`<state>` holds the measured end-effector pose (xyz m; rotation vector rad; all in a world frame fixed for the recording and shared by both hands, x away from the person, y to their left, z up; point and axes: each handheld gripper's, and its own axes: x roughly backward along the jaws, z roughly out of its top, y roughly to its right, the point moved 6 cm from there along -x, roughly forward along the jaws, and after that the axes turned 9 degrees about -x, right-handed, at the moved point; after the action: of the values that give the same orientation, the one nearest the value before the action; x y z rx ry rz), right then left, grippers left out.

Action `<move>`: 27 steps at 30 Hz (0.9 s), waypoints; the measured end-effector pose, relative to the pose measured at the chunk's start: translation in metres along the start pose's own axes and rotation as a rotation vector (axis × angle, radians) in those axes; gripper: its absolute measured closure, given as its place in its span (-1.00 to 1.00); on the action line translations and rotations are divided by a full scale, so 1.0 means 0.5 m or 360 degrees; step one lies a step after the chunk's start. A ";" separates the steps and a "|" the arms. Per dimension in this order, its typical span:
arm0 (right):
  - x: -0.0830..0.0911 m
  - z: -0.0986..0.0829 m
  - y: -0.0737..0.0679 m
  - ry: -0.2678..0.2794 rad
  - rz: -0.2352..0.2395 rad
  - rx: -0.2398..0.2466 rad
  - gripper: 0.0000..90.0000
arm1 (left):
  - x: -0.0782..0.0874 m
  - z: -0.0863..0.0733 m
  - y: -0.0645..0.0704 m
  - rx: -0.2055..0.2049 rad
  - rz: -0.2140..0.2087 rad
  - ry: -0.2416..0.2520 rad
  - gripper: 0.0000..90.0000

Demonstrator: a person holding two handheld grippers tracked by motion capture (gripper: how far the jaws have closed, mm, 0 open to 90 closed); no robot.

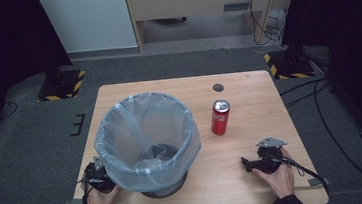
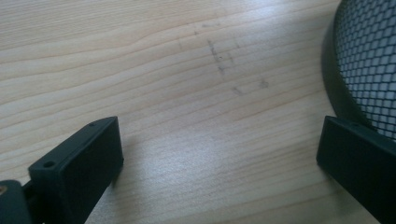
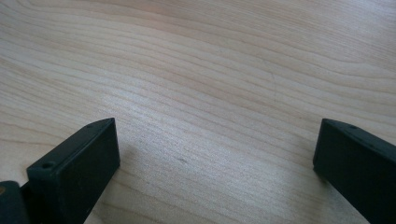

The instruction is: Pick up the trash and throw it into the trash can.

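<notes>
Bin (image 1: 144,135) on the table (image 1: 249,100) — can (image 1: 220,117) right of it, apparently well apart.

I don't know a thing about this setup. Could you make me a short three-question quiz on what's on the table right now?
1. True or false: the red can stands upright on the table.
2. The left hand-held gripper sits beside which thing? A) the mesh bin with its plastic liner B) the can C) a box
3. Fill in: the right hand-held gripper has its jaws ____, with bare wood between them.

Key: 1 true; 2 A; 3 open.
</notes>
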<state>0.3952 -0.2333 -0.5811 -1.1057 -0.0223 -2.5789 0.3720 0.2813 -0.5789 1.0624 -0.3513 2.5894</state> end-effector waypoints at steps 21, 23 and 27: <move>0.064 0.015 0.027 0.0340 0.0061 -0.0131 -0.47 | 0.000 0.000 -0.002 -0.0010 -0.0005 -0.0001 -1.00; 0.077 0.025 0.031 0.0393 0.0055 -0.0154 -0.49 | 0.000 0.000 -0.002 -0.0010 -0.0005 -0.0001 -1.00; 0.089 0.033 0.030 0.0446 0.0059 -0.0172 -0.51 | 0.000 0.000 -0.002 -0.0010 -0.0005 -0.0001 -1.00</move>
<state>0.3827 -0.2581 -0.5397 -0.7613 0.2040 -2.7037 0.3721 0.2822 -0.5789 1.0606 -0.3576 2.5836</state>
